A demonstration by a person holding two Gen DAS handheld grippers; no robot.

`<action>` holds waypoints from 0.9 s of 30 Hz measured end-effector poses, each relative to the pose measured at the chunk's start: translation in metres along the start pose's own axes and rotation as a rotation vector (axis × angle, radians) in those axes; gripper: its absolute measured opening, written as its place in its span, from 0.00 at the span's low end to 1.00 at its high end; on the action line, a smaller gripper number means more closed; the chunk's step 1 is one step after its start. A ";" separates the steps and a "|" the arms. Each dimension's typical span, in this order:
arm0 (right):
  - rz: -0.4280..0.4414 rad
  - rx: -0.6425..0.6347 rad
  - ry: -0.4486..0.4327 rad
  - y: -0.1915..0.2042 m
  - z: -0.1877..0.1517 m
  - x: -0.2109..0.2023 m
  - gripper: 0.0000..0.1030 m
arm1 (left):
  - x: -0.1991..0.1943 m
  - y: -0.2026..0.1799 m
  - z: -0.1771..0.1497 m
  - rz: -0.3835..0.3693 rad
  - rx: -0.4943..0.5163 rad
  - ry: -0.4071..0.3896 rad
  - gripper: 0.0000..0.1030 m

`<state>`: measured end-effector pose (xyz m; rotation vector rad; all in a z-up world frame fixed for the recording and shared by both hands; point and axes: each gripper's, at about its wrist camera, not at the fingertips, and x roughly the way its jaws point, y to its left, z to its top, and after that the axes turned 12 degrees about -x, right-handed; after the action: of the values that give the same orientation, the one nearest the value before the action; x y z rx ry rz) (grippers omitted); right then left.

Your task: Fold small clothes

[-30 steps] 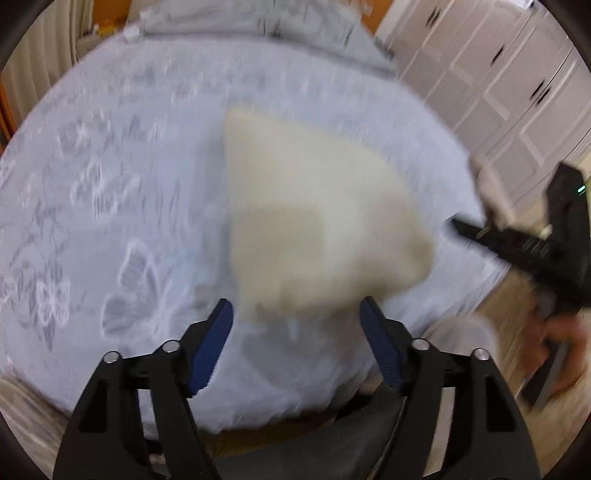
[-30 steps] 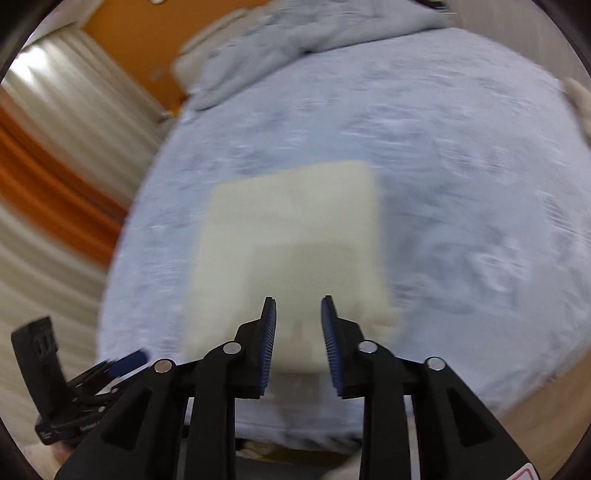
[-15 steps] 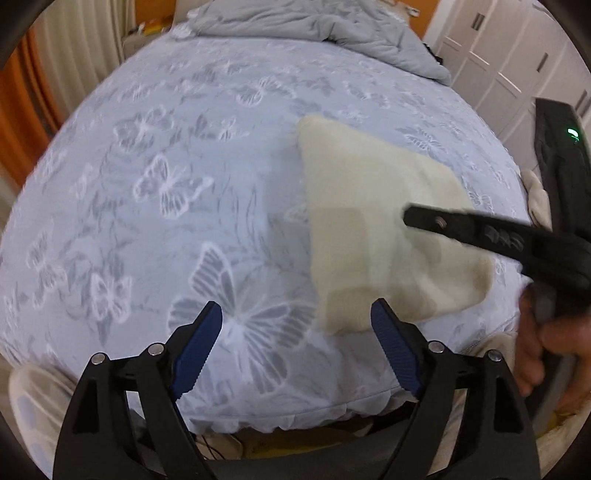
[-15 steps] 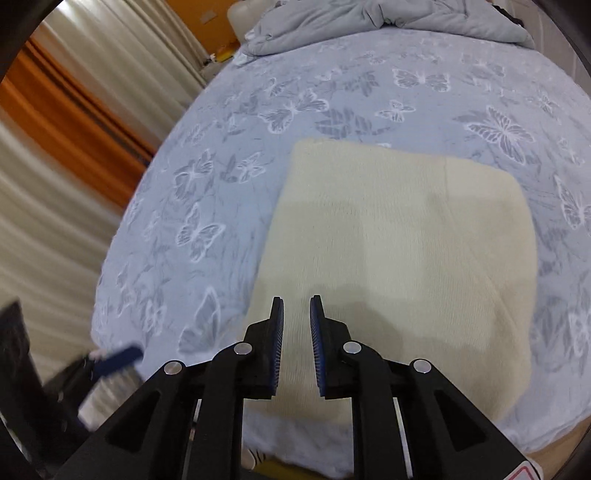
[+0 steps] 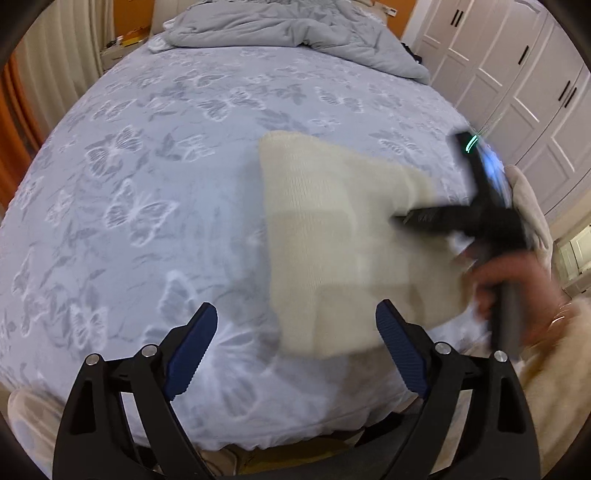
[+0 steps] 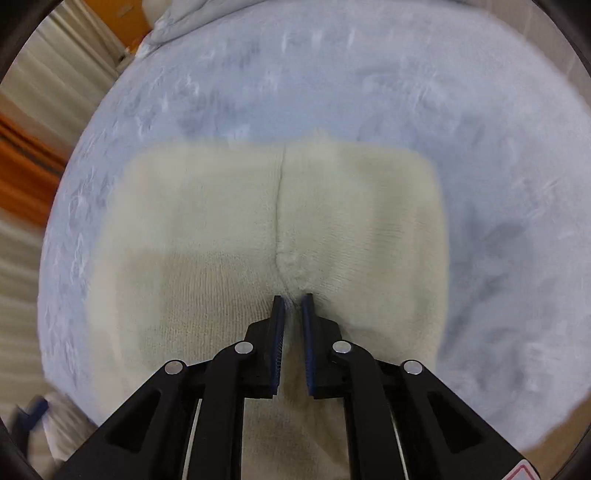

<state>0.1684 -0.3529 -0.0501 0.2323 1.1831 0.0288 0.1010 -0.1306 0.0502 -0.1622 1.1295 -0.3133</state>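
Now the right gripper (image 6: pixel 293 300) has come down onto the cream knit garment (image 5: pixel 332 240), its blue pads nearly together and pinching a raised crease of fabric; half a second ago it hovered above flat cloth. The left gripper (image 5: pixel 297 332) stays spread wide, holding nothing, above the near edge of the bed. The garment lies folded by the bed's near right corner, on a pale blue butterfly-print bedspread (image 5: pixel 147 177). A grey duvet (image 5: pixel 288 29) is bunched at the far edge; white wardrobe doors (image 5: pixel 517 81) stand to the right.
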 end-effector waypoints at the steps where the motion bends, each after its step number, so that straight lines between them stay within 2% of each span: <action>1: 0.039 0.030 -0.021 -0.005 -0.001 -0.012 0.05 | 0.002 -0.006 0.002 0.000 0.005 0.000 0.83; 3: 0.061 0.077 -0.083 -0.010 -0.007 -0.043 0.12 | 0.006 -0.015 0.007 -0.012 0.004 0.004 0.83; 4: 0.073 0.075 -0.131 -0.012 -0.016 -0.063 0.12 | 0.008 -0.018 0.009 -0.022 0.000 0.011 0.83; 5: 0.083 0.081 -0.175 -0.014 -0.034 -0.088 0.12 | 0.009 -0.020 0.010 -0.035 -0.003 0.013 0.83; 6: 0.095 0.098 -0.183 -0.016 -0.052 -0.098 0.12 | 0.012 -0.023 0.010 -0.044 -0.005 0.016 0.83; 8: 0.128 0.131 -0.155 -0.021 -0.083 -0.100 0.13 | 0.021 -0.030 0.008 -0.044 0.005 0.038 0.83; 9: 0.111 0.137 -0.120 -0.018 -0.091 -0.093 0.12 | 0.029 -0.033 0.005 -0.037 0.011 0.052 0.83; 11: 0.043 0.129 -0.002 -0.025 -0.111 -0.058 0.05 | 0.042 -0.036 0.000 -0.024 0.020 0.077 0.83; 12: 0.048 0.129 0.015 -0.026 -0.117 -0.045 0.05 | 0.053 -0.038 -0.004 -0.008 0.023 0.101 0.83; 13: 0.057 0.139 0.014 -0.028 -0.119 -0.041 0.05 | 0.062 -0.037 -0.008 0.014 0.025 0.123 0.83; 16: 0.043 0.124 -0.024 -0.023 -0.105 -0.068 0.10 | 0.074 -0.034 -0.016 0.069 0.029 0.144 0.83; 17: 0.045 0.110 -0.067 -0.023 -0.102 -0.082 0.21 | 0.074 -0.032 -0.017 0.065 0.023 0.147 0.83; 18: 0.042 0.089 -0.094 -0.024 -0.102 -0.091 0.26 | 0.074 -0.028 -0.017 0.058 0.008 0.154 0.83; 19: 0.031 0.043 -0.110 -0.024 -0.104 -0.100 0.36 | 0.075 -0.025 -0.017 0.057 -0.001 0.161 0.83; 22: 0.007 -0.092 -0.100 -0.026 -0.114 -0.104 0.36 | 0.073 -0.018 -0.015 0.052 -0.034 0.171 0.83; 23: -0.005 -0.177 -0.093 -0.027 -0.118 -0.102 0.36 | 0.069 -0.019 -0.015 0.047 -0.043 0.164 0.83; 26: 0.048 -0.366 -0.088 -0.018 -0.125 -0.093 0.37 | 0.060 -0.027 -0.012 0.024 -0.023 0.137 0.84; 27: 0.069 -0.413 -0.081 -0.011 -0.125 -0.091 0.40 | 0.061 -0.033 -0.011 0.028 -0.002 0.135 0.84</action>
<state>0.0181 -0.3559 -0.0140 -0.0895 1.0621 0.3183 0.1096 -0.1809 0.0026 -0.1287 1.2650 -0.3017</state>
